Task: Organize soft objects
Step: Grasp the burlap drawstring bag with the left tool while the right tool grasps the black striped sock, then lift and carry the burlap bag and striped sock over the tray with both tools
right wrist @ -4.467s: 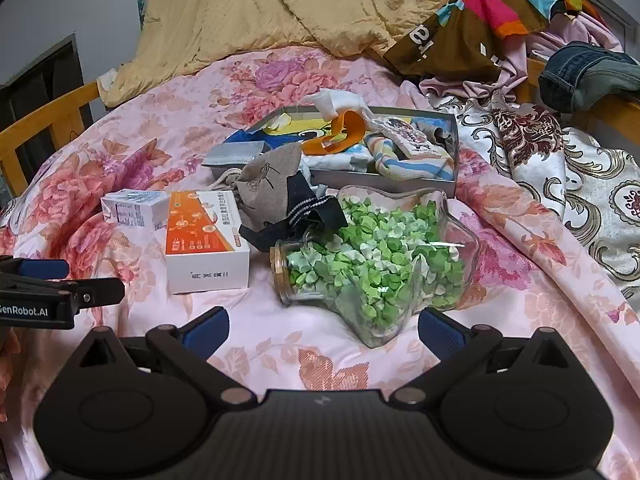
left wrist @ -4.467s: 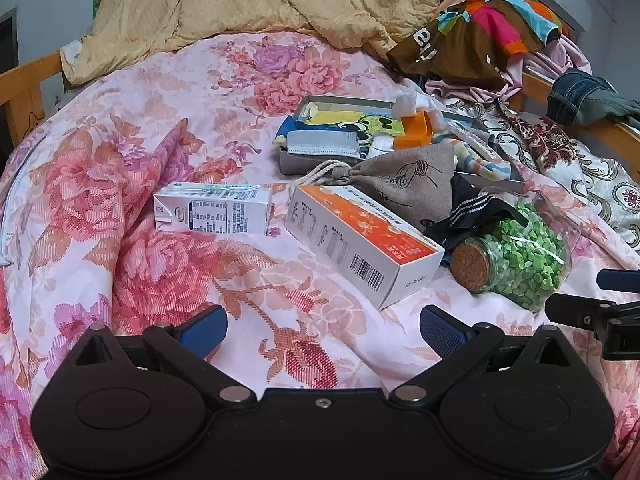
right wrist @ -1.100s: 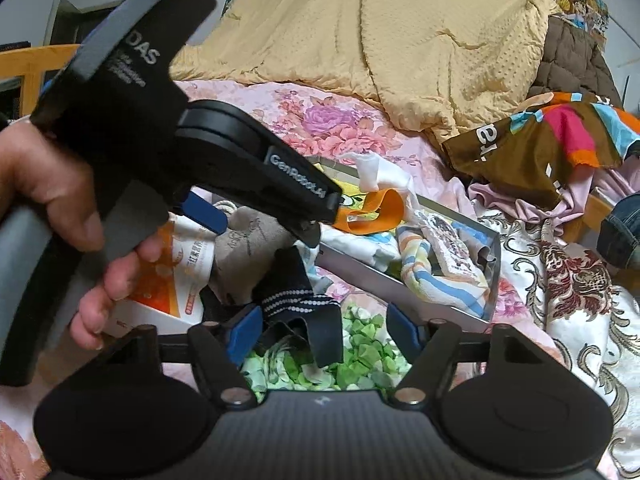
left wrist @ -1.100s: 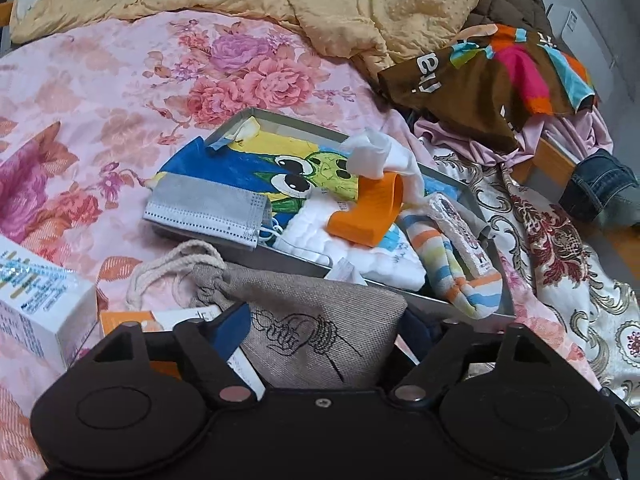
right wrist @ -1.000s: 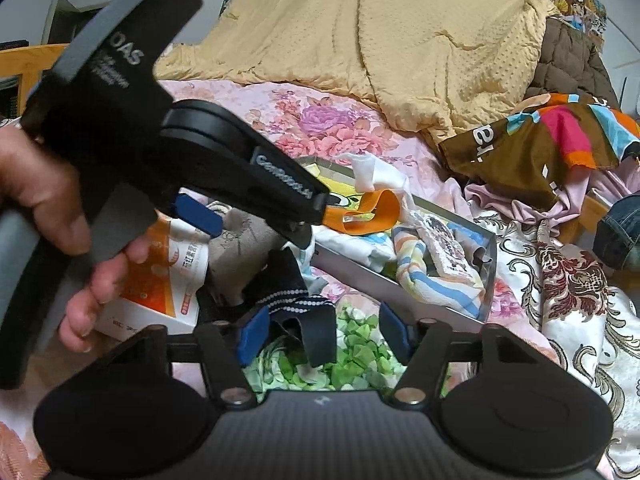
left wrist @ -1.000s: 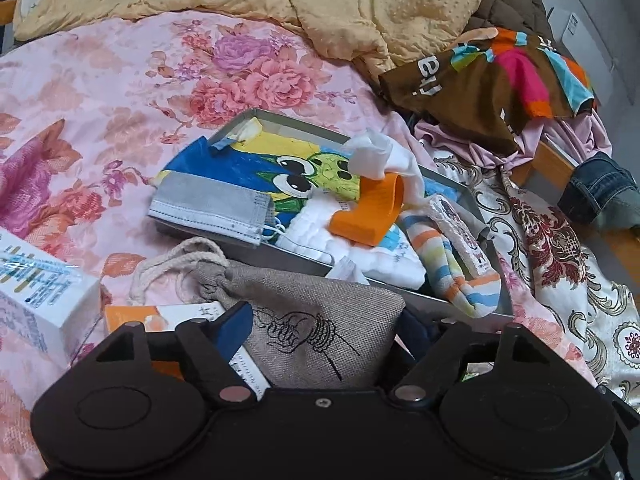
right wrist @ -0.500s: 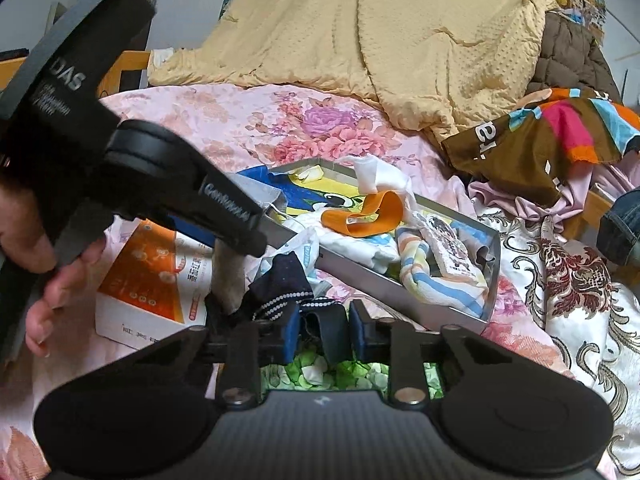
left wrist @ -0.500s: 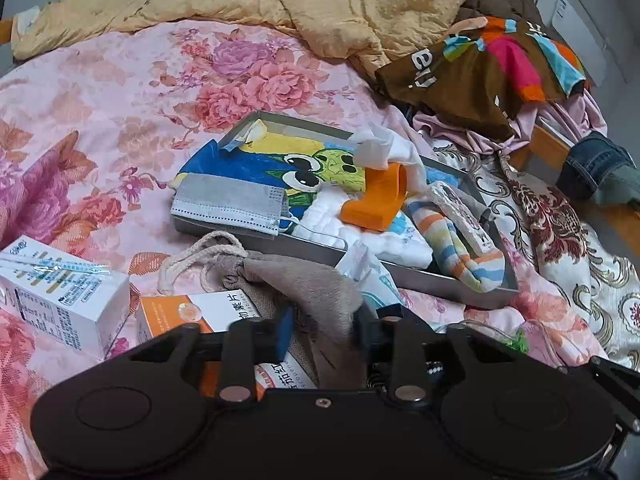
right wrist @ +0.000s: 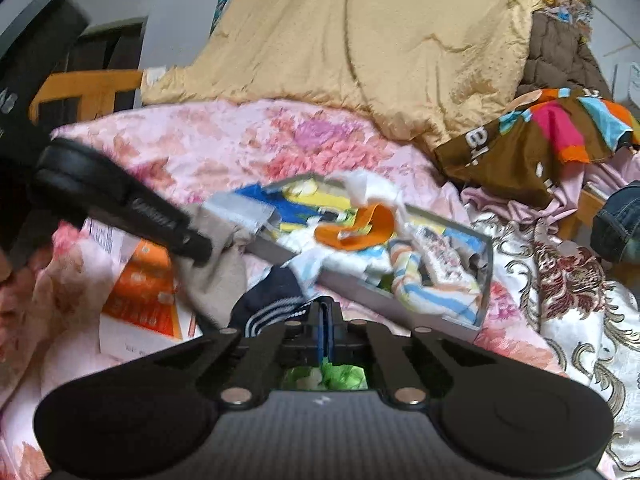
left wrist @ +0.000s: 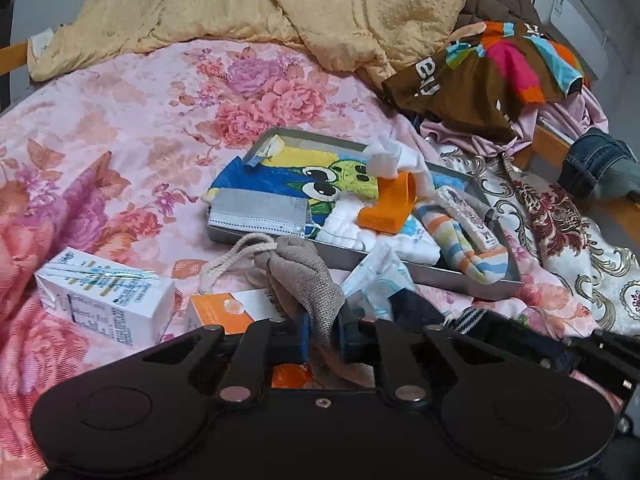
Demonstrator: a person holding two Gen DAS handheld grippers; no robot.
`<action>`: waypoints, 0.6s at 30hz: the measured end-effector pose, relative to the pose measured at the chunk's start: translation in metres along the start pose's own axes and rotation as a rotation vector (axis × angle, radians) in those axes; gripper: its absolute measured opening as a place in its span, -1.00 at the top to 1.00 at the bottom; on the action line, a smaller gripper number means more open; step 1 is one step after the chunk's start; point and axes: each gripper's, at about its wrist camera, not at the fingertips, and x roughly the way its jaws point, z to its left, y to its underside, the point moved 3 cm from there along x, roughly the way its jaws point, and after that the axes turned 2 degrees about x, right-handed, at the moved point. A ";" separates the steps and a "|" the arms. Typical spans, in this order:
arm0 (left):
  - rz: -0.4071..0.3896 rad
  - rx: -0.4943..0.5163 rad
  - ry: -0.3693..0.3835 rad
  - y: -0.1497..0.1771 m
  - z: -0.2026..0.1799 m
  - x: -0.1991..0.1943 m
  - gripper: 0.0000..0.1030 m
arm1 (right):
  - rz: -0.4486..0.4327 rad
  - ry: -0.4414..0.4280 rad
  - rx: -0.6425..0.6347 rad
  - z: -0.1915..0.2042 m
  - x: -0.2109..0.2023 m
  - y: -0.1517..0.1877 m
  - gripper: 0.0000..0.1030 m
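Note:
My left gripper point(left wrist: 323, 328) is closing, and its pads press a beige drawstring pouch point(left wrist: 308, 272) that bunches up between them above the floral bedspread. The right wrist view shows the same left gripper point(right wrist: 192, 244) at the left, with the pouch point(right wrist: 212, 276) hanging from it. My right gripper point(right wrist: 326, 320) is shut on the edge of a dark navy striped sock point(right wrist: 272, 300). Just beyond stands a grey tray point(left wrist: 440, 276) holding a cartoon cloth, a white cloth, an orange piece and a striped sock point(left wrist: 468, 248).
An orange box point(left wrist: 228, 308) and a white carton point(left wrist: 104, 300) lie at the left. A jar of green bits point(right wrist: 324, 376) sits under my right gripper. A grey face mask point(left wrist: 256, 208) overhangs the tray. A yellow blanket point(left wrist: 320, 0) and piled clothes point(left wrist: 500, 72) lie behind.
Both grippers went from wide open to closed. The left pinched the pouch and drew it up and back, bunching it. The right closed on the dark sock.

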 end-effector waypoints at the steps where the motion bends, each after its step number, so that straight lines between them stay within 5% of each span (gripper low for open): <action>1: -0.005 0.003 -0.001 0.000 0.000 -0.004 0.74 | -0.013 0.004 0.004 -0.001 -0.002 -0.002 0.97; 18: -0.050 0.062 0.016 -0.006 -0.007 -0.057 0.75 | -0.138 0.109 0.021 -0.018 -0.028 -0.018 0.97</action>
